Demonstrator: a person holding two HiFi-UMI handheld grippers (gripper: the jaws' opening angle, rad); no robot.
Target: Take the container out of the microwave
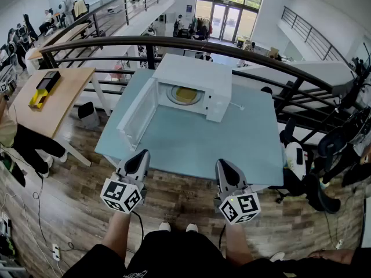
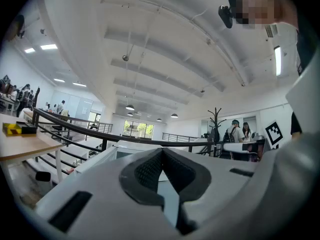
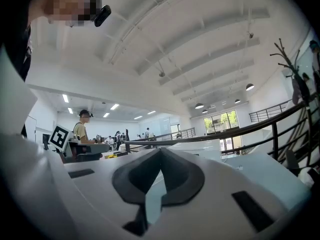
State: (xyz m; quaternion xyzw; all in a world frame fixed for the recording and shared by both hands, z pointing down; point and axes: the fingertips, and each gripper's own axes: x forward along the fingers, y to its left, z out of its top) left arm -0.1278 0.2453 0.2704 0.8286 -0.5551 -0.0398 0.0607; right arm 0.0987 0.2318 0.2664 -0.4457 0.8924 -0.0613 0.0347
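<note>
Approach stage, apparently: left gripper (image 1: 138, 160) and right gripper (image 1: 224, 168), jaws together, empty; next, open toward the container (image 1: 185, 95) inside the microwave (image 1: 200, 73).

Light-blue bench (image 1: 232, 149) stands on a wood-plank floor (image 1: 69, 201), its far edge just beside a dark railing (image 1: 116, 41). Directly on the bench we record one white microwave (image 1: 197, 74), placed toward the far edge. Its door (image 1: 138, 117) is swung open to the left, over the bench top. A thin white cable (image 1: 236, 105) lies at its right side.
</note>
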